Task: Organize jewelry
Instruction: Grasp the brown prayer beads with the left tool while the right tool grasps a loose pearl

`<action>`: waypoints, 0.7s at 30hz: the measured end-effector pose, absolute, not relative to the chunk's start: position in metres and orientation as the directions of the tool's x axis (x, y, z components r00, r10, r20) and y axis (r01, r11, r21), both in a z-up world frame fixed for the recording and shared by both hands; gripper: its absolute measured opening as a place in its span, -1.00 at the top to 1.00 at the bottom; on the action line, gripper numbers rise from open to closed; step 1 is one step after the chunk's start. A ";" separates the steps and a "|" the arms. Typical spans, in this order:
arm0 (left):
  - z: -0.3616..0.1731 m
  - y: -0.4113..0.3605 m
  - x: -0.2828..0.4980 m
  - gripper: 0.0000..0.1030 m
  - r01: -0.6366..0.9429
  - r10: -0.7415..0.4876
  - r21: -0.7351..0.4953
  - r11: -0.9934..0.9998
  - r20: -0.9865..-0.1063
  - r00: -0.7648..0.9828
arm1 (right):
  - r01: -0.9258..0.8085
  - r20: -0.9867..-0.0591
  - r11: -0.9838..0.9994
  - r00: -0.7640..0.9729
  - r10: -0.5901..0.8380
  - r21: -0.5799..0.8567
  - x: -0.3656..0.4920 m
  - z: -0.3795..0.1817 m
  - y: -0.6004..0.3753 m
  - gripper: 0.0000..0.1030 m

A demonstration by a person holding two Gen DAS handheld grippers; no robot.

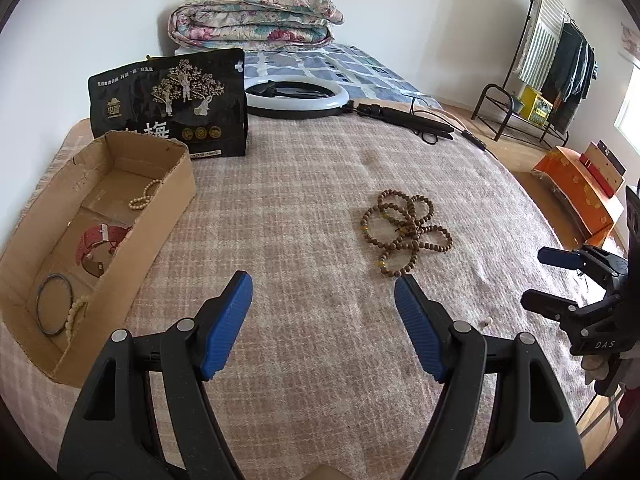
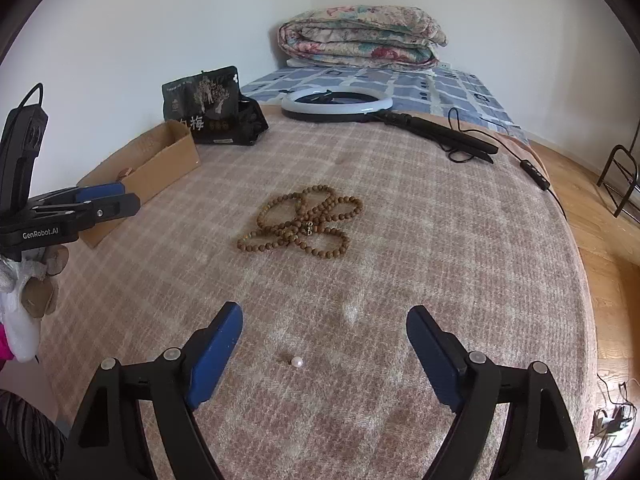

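A long brown wooden bead necklace (image 1: 406, 232) lies coiled in loops on the plaid blanket; it also shows in the right wrist view (image 2: 302, 222). A small pearl earring (image 2: 296, 361) lies on the blanket between my right gripper's open fingers; it shows faintly in the left wrist view (image 1: 485, 323). An open cardboard box (image 1: 168, 204) at the left holds a cream bead bracelet (image 1: 145, 196), a red watch strap (image 1: 102, 240), a dark bangle (image 1: 54, 308) and another pale bead string (image 1: 78, 308). My left gripper (image 1: 324, 284) is open and empty, short of the necklace. My right gripper (image 2: 324, 314) is open and empty.
A black snack bag (image 1: 172, 100) stands behind the box. A ring light (image 1: 298, 98) with its stand and cable lies at the back. A folded floral quilt (image 1: 256, 16) is at the bed's head. A clothes rack (image 1: 560, 60) and an orange box (image 1: 580, 188) stand off the bed's right edge.
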State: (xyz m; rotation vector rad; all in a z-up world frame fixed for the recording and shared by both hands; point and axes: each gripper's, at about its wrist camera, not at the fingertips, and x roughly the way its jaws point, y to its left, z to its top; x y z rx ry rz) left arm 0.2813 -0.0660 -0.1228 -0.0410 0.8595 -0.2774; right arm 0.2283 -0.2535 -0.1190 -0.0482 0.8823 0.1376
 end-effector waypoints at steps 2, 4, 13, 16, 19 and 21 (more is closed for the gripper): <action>-0.127 -0.072 0.281 -0.48 0.238 -0.265 -0.146 0.960 -0.745 0.613 | -0.150 -0.778 0.988 0.619 0.112 0.023 0.230 -0.124 -0.254 -0.60; -0.130 -0.078 0.283 -0.47 0.250 -0.271 -0.145 0.957 -0.749 0.605 | -0.162 -0.781 0.986 0.611 0.131 0.039 0.229 -0.130 -0.253 -0.55; -0.140 -0.107 0.301 -0.38 0.302 -0.322 -0.171 0.938 -0.753 0.573 | -0.240 -0.789 0.967 0.575 0.215 0.089 0.215 -0.160 -0.242 -0.35; -0.145 -0.121 0.308 -0.38 0.323 -0.336 -0.174 0.930 -0.758 0.559 | -0.239 -0.793 0.968 0.574 0.202 0.073 0.213 -0.167 -0.238 -0.17; -0.153 -0.135 0.317 -0.38 0.342 -0.345 -0.174 0.923 -0.770 0.537 | -0.246 -0.801 0.968 0.571 0.182 0.045 0.213 -0.173 -0.235 -0.01; -0.158 -0.144 0.322 -0.38 0.351 -0.349 -0.176 0.920 -0.776 0.526 | -0.243 -0.804 0.970 0.572 0.165 0.025 0.214 -0.175 -0.232 0.10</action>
